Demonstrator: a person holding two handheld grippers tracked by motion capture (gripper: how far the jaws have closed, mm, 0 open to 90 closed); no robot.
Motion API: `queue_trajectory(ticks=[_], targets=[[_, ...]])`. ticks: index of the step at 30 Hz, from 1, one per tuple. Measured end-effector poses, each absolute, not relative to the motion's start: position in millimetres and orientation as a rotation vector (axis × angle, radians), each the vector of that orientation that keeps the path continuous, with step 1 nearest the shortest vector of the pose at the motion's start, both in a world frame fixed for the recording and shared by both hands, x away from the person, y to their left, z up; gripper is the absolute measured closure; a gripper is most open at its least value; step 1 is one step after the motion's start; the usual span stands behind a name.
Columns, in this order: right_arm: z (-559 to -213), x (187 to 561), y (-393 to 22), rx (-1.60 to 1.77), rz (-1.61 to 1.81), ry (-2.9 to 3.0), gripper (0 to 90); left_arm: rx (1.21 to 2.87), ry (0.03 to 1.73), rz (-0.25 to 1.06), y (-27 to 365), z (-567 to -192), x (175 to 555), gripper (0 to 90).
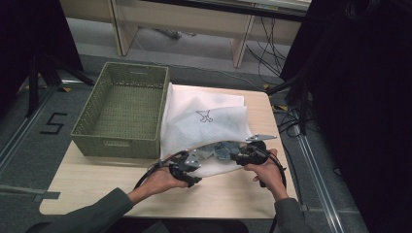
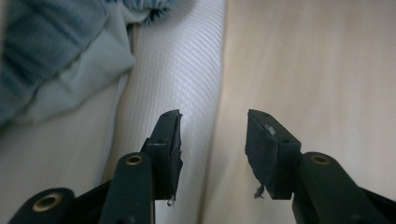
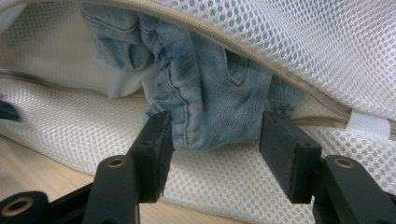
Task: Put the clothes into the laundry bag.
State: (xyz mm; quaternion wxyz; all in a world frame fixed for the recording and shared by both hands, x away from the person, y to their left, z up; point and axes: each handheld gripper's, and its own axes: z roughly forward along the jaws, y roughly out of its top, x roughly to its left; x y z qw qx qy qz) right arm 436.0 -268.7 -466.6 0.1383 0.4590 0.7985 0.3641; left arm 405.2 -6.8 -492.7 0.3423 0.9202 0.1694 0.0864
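A white mesh laundry bag [image 1: 204, 121] lies on the wooden table [image 1: 233, 194], its near edge unzipped. Pale blue denim clothing [image 1: 218, 150] shows in the opening, between both hands. In the right gripper view the denim [image 3: 205, 98] hangs out under the zip, and my right gripper [image 3: 215, 135] stands open just before its lower hem. My left gripper [image 2: 212, 140] is open too, jaws straddling the bag's near edge [image 2: 182, 74] and bare table [image 2: 303, 60]; blue cloth [image 2: 46, 46] lies at its upper left. In the high view the left gripper [image 1: 187, 162] and right gripper [image 1: 243, 154] face each other at the opening.
A green woven basket [image 1: 97, 128] stands on the table's left half, touching the bag's left side. Bare table runs along the front edge. Black stands and cables [image 1: 296, 97] crowd the floor to the right; a desk frame [image 1: 184, 24] is behind.
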Motion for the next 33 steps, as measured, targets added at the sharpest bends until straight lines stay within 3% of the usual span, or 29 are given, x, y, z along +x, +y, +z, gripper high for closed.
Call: queue_trajectory(ticks=[4, 8, 9, 12, 15, 22, 28, 33], targets=[[-466.3, 435.1, -266.6, 1.350, 1.014, 2.344, 45.3, 2.392, 0.473, 0.225, -19.9, -504.7, 414.2, 55.8], [-476.7, 439.2, -259.7, 1.307, 1.015, 2.334, 47.3, 2.382, 0.452, 0.233, -17.1, -505.3, 417.4, 76.5], [-480.0, 442.4, -257.6, 1.272, 0.989, 2.351, 50.8, 2.377, 0.468, 0.216, -17.0, -505.8, 416.7, 80.2], [-487.4, 447.6, -246.3, 1.221, 0.949, 2.385, 73.0, 2.375, 0.449, 0.234, -18.9, -505.7, 413.2, 85.4], [-482.5, 446.6, -233.8, 1.199, 0.908, 2.423, 78.7, 2.410, 0.402, 0.244, -18.4, -503.5, 412.4, 86.3], [-478.4, 440.5, -193.4, 1.133, 0.998, 2.428, 80.5, 2.431, 0.368, 0.232, -19.1, -502.3, 406.8, 86.7], [-489.2, 478.2, -172.0, 1.200, 0.990, 2.321, 81.2, 2.441, 0.331, 0.219, -17.1, -501.5, 397.5, 87.5], [-491.8, 504.1, -192.5, 1.177, 0.871, 2.176, 78.6, 2.433, 0.336, 0.203, -14.5, -502.3, 395.3, 87.3]])
